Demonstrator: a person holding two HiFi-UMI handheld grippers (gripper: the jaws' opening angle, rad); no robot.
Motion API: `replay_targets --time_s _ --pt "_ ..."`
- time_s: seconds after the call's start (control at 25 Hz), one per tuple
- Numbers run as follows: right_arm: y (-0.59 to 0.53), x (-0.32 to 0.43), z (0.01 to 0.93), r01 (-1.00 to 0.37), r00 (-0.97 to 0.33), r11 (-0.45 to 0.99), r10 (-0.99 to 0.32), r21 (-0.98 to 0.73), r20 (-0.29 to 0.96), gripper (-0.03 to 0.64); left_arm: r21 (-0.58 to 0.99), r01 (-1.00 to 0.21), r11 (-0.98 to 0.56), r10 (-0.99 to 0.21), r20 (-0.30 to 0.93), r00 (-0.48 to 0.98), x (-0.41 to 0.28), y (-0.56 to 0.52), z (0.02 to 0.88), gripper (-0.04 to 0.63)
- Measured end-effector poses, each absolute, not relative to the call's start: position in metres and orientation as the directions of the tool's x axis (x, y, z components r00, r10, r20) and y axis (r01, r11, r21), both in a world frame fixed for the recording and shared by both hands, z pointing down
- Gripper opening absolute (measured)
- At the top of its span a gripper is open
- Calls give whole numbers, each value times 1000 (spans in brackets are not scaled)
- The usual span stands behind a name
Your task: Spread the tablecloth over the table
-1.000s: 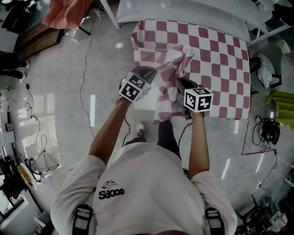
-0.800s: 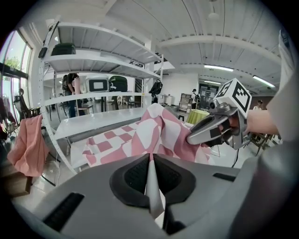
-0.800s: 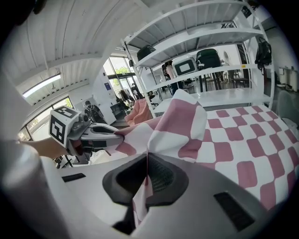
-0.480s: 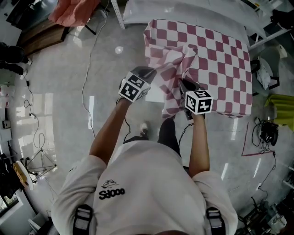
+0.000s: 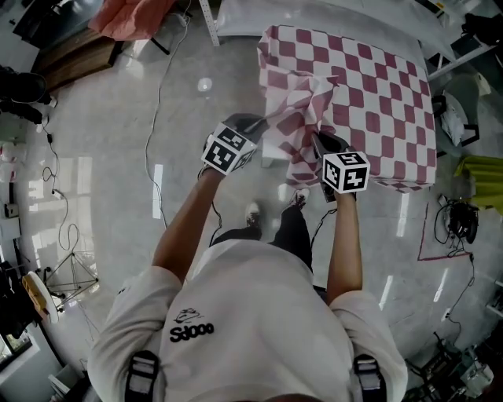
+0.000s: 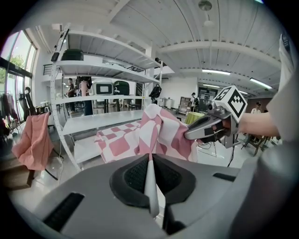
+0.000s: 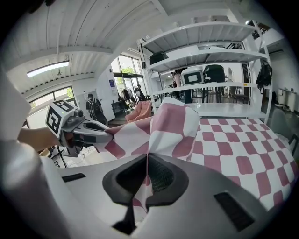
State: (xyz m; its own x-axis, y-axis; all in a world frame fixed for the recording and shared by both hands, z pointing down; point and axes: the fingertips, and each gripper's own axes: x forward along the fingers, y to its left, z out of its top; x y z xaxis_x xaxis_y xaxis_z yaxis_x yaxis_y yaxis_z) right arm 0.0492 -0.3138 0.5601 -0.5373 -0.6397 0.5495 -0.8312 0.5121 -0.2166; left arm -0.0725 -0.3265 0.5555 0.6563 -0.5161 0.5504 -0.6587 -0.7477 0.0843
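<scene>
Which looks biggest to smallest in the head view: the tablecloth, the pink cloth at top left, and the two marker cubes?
1. tablecloth
2. pink cloth, partly cut off by the frame's top edge
3. left cube and right cube: they look alike, so no ranking between them

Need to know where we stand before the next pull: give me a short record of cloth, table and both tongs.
cloth: red-white check, mostly flat on table; near-left part bunched and lifted
table: near-left corner bare
left tongs: shut on cloth edge
right tongs: shut on cloth edge
spread: not finished
</scene>
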Motion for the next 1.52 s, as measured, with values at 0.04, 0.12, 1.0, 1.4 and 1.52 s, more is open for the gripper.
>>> replay_targets --time_s 0.04,0.12,1.0,1.4,1.52 --pt "-309 48 560 -829 -540 516 -637 -217 551 25 88 -662 -744 -517 552 654 -73 -322 557 31" --pt "-300 45 562 -821 -549 527 -625 -219 554 25 98 -674 -732 -522 556 647 -75 -313 561 32" --pt "-224 10 600 -717 -656 651 -508 -249 559 25 129 -848 -515 -631 612 476 -119 -195 610 31" --pt "-190 -6 618 -664 -681 713 -451 -226 578 25 138 -894 -427 -652 637 410 -138 -131 635 31" --pt "-175 -17 628 -649 -684 728 -430 -222 589 25 139 -906 -400 -653 650 389 -152 -111 647 31"
